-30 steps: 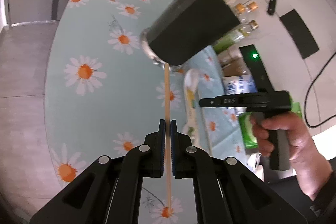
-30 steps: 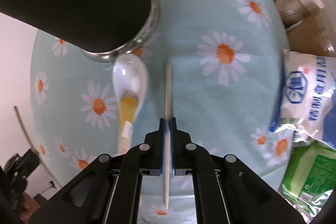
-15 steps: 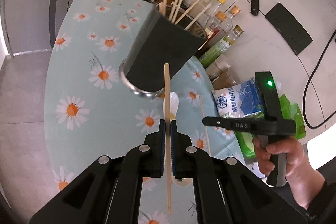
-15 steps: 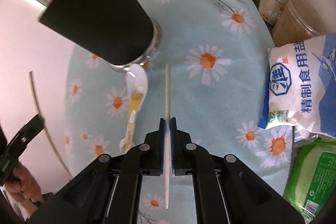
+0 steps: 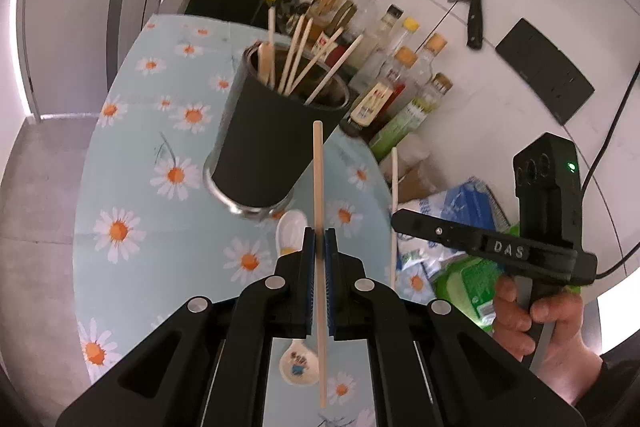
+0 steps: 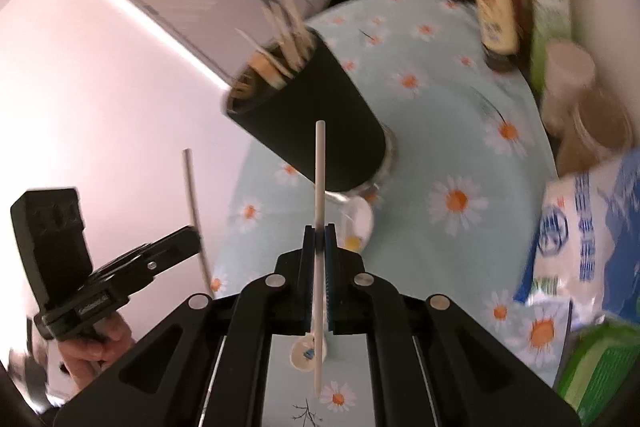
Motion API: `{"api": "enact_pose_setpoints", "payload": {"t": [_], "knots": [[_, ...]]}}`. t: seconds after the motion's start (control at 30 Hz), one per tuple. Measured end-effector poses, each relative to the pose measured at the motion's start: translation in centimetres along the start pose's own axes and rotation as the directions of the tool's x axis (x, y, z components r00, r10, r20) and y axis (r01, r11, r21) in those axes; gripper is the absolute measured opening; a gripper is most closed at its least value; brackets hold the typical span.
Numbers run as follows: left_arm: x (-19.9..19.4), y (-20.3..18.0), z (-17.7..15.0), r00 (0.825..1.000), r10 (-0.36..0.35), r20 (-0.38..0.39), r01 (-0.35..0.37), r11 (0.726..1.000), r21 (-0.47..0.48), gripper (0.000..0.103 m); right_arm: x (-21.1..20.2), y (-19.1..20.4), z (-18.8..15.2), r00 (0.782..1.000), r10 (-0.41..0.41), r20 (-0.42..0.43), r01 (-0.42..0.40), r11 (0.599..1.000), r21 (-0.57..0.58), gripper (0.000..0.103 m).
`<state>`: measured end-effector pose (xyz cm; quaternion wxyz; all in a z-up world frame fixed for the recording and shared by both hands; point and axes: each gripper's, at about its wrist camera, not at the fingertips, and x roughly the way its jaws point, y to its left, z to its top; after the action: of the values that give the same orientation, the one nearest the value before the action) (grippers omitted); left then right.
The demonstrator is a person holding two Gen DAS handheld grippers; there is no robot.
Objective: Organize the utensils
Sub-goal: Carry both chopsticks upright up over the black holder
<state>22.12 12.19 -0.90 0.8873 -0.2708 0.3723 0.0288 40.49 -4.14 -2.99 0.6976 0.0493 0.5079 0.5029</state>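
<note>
Left wrist view: left claw (image 5: 319,247) clamped on a chopstick (image 5: 319,187), long axis straight ahead, tip up. Black holder (image 5: 276,135) stands on the counter (image 5: 132,163) ahead, slightly left, mouth above the tip.

Right wrist view: right claw (image 6: 319,247) clamped on a second chopstick (image 6: 319,179); holder (image 6: 312,131) just ahead, mouth up-left. Both claws look about equally near.

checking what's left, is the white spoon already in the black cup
No, the spoon lies on the table beside the cup's base, not inside with the chopsticks.

The right gripper (image 5: 404,221) body reads "DAS"; other labels are illegible.
</note>
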Motion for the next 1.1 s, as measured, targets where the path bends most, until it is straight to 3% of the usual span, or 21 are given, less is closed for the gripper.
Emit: {"api": "enact_pose_setpoints", "payload": {"t": [0.2, 0.33, 0.87, 1.1], "knots": [[-0.5, -1.2, 1.2, 0.998, 0.024, 0.062, -0.025, 1.0, 0.015, 0.003, -0.3, 2.3, 0.9, 0.997, 0.064, 0.053, -0.057, 0.989, -0.135, 0.006], [-1.2, -1.8, 1.8, 0.993, 0.022, 0.116, -0.026, 0.999, 0.036, 0.003, -1.0, 3.6, 1.6, 0.993, 0.059, 0.103, -0.038, 0.98, -0.193, 0.006], [-3.2, -2.9, 6.0, 0.971, -0.002, 0.238, -0.027, 0.993, 0.117, 0.003, -2.3, 4.6, 5.9, 0.962, 0.118, 0.245, -0.075, 0.981, -0.176, 0.006], [-4.0, -3.1, 8.5, 0.948, -0.031, 0.317, -0.022, 0.986, 0.163, 0.003, -3.2, 5.4, 8.5, 0.929, 0.119, 0.35, -0.057, 0.982, -0.182, 0.006]]}}
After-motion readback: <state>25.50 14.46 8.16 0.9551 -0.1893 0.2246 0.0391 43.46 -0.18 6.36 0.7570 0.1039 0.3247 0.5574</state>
